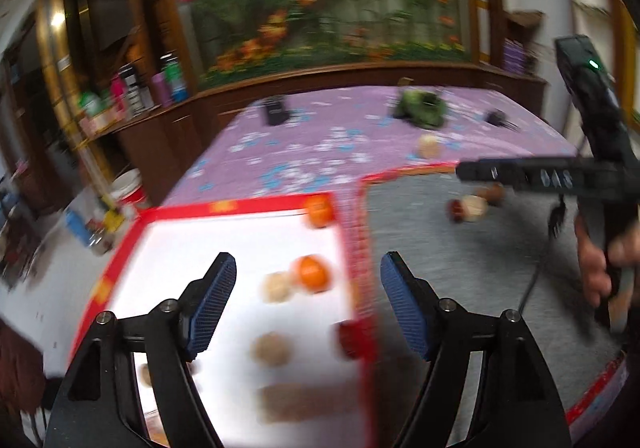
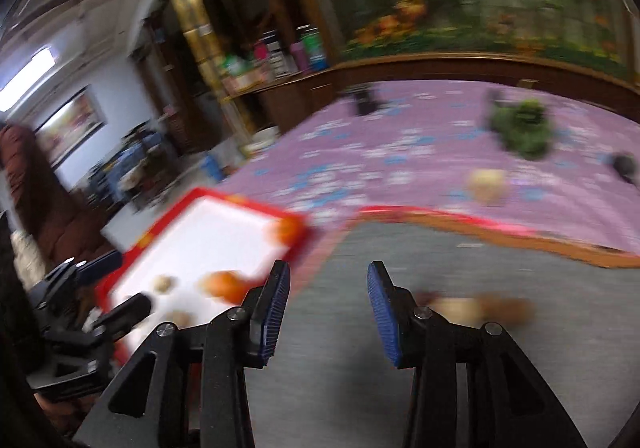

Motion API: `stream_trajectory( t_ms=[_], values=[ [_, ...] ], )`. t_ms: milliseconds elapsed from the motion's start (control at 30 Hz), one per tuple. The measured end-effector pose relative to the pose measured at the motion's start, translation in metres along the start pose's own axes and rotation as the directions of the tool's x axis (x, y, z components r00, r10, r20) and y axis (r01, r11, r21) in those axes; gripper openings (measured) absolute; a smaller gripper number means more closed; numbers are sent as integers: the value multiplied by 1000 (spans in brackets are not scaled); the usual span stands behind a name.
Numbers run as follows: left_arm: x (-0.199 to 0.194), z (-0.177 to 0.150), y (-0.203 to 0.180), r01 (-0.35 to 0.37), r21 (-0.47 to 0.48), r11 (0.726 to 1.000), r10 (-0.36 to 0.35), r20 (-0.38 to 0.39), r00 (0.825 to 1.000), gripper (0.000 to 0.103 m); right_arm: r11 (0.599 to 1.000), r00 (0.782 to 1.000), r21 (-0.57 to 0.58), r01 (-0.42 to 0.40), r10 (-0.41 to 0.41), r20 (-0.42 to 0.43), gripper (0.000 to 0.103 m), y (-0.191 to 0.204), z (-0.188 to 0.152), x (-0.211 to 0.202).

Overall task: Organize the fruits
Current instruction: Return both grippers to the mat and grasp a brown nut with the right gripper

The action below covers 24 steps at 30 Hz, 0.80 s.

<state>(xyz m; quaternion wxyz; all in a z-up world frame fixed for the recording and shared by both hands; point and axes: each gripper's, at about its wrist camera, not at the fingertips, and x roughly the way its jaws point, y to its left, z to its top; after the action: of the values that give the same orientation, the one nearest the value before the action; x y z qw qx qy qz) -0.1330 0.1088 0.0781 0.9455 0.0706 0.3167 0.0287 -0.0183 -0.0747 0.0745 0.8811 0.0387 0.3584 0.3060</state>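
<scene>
A white tray with a red rim (image 1: pixel 240 206) (image 2: pixel 240 204) holds two orange fruits (image 1: pixel 312 273) (image 1: pixel 319 210), several tan round fruits (image 1: pixel 276 287) and a red one (image 1: pixel 352 340). My left gripper (image 1: pixel 308 272) hangs over the tray, open, with nothing between its blue pads. On the grey mat (image 1: pixel 460 268) (image 2: pixel 340 328) to the right lie a tan fruit (image 1: pixel 474 208) and brown ones (image 2: pixel 480 308). My right gripper (image 2: pixel 329 280) is open above the mat with nothing in it; in the left wrist view it shows at the right (image 1: pixel 556 222), held by a hand. A pale fruit (image 1: pixel 429 146) (image 2: pixel 486 184) rests on the purple cloth.
A purple flowered cloth (image 1: pixel 320 136) (image 2: pixel 400 152) covers the table. At the back lie a green lumpy object (image 1: pixel 420 108) (image 2: pixel 520 126) and dark small items (image 1: pixel 276 110). Beyond stand a wooden cabinet with bottles (image 1: pixel 160 84) and a flower mural. The picture is motion-blurred.
</scene>
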Motion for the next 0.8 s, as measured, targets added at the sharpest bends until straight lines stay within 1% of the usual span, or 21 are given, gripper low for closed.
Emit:
stream_trajectory(
  t_ms=[67, 100, 200, 267, 300, 367, 433, 467, 567, 633, 700, 767, 800],
  values=[
    [9, 6, -18, 33, 33, 999, -33, -13, 999, 75, 998, 999, 41, 46, -46, 0, 44, -31, 1, -5],
    [15, 10, -30, 63, 54, 997, -62, -24, 998, 75, 995, 997, 72, 73, -72, -8, 44, -50, -1, -8],
    [32, 19, -52, 128, 70, 989, -124, -59, 991, 74, 987, 997, 142, 78, -75, -28, 44, -85, -6, -6],
    [43, 26, -66, 164, 76, 984, -158, -78, 984, 74, 985, 997, 162, 55, -45, -65, 44, -95, -10, 0],
    [48, 28, -70, 171, 76, 982, -164, -87, 983, 74, 986, 995, 160, 51, -37, -88, 43, -97, -11, 3],
    [55, 33, -79, 191, 84, 978, -182, -98, 978, 74, 989, 991, 129, 67, -51, -120, 43, -95, -12, 8],
    [58, 34, -86, 209, 105, 972, -198, -106, 974, 74, 991, 989, 112, 75, -60, -135, 42, -89, -12, 12],
    [60, 35, -92, 211, 126, 970, -196, -119, 973, 73, 991, 988, 109, 77, -61, -142, 42, -89, -13, 14],
    [65, 31, -101, 241, 166, 956, -218, -145, 965, 61, 990, 981, 89, 105, -89, -172, 41, -86, -17, 24],
    [69, 30, -105, 250, 183, 951, -222, -160, 962, 54, 992, 980, 59, 116, -105, -168, 39, -80, -18, 26],
    [76, 29, -106, 256, 191, 948, -220, -188, 957, 42, 991, 979, 41, 127, -118, -167, 35, -76, -18, 29],
    [84, 30, -107, 265, 188, 946, -225, -209, 952, 39, 990, 977, 13, 142, -138, -160, 33, -72, -18, 33],
    [87, 31, -107, 265, 187, 946, -224, -216, 951, 39, 988, 976, -4, 151, -150, -158, 27, -70, -17, 34]
  ],
)
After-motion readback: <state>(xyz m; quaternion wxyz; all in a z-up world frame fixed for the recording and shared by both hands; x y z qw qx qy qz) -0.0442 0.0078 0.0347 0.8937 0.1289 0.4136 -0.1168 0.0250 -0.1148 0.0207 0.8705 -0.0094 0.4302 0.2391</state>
